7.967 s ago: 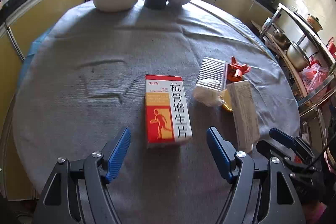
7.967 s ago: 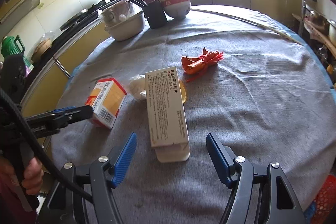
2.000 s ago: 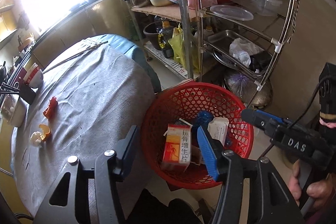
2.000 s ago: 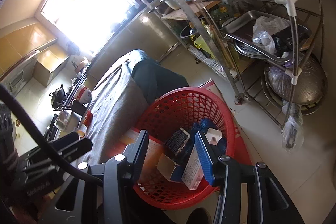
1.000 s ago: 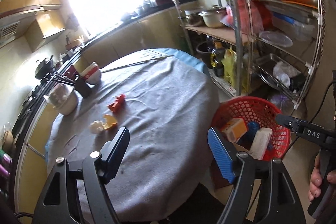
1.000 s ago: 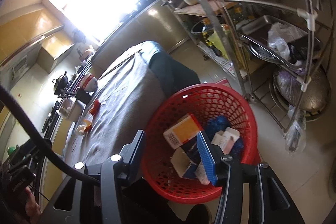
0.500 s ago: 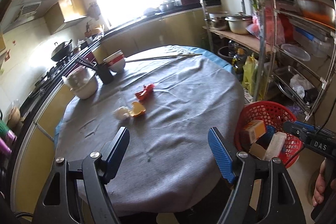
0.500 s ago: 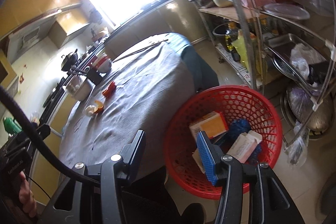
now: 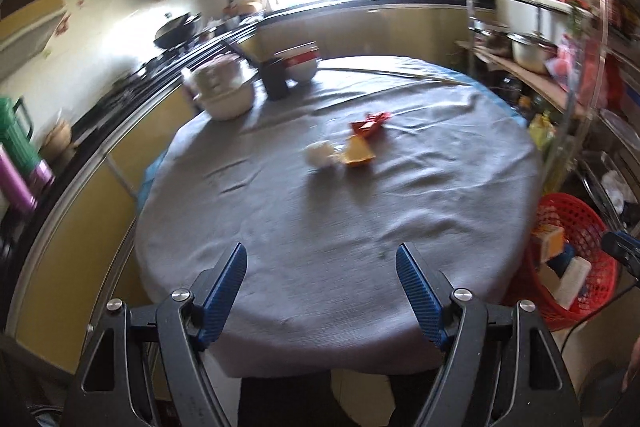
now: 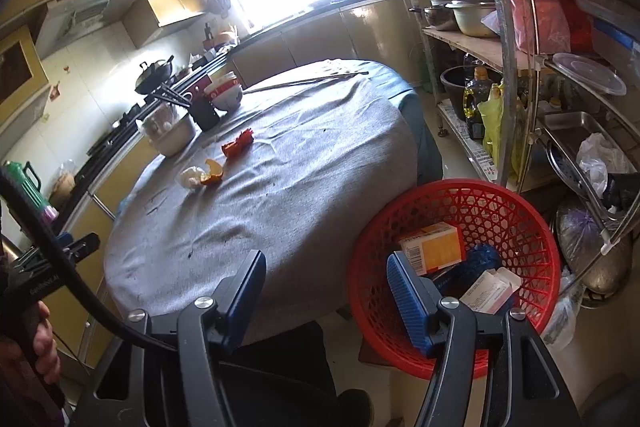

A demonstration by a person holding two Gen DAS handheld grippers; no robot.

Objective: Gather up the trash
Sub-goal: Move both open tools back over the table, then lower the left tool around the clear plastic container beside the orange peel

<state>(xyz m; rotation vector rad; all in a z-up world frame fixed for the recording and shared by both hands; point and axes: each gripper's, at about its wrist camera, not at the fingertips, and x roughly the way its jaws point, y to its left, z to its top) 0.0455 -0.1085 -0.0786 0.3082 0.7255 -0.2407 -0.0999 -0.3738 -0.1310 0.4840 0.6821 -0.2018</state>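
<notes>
A white crumpled wad (image 9: pixel 319 153) (image 10: pixel 191 176), an orange peel (image 9: pixel 359 151) (image 10: pixel 212 172) and a red wrapper (image 9: pixel 370 123) (image 10: pixel 238 143) lie mid-table on the grey cloth (image 9: pixel 340 219) (image 10: pixel 280 179). A red mesh basket (image 10: pixel 516 215) (image 9: pixel 580 219) stands on the floor right of the table and holds an orange box (image 10: pixel 434 247) and a white box (image 10: pixel 490 289). My left gripper (image 9: pixel 321 287) is open and empty over the table's near edge. My right gripper (image 10: pixel 325 293) is open and empty between table edge and basket.
Bowls (image 9: pixel 226 95), a black cup (image 9: pixel 275 79) and red-white bowls (image 9: pixel 302 61) stand at the table's far side, with long chopsticks (image 10: pixel 308 81) beyond. A metal rack (image 10: pixel 560 99) with pots and bags stands right of the basket. Cabinets run along the left.
Both grippers have swung away from the basket back toward the table. The two boxes that were on the table earlier now lie in the basket.
</notes>
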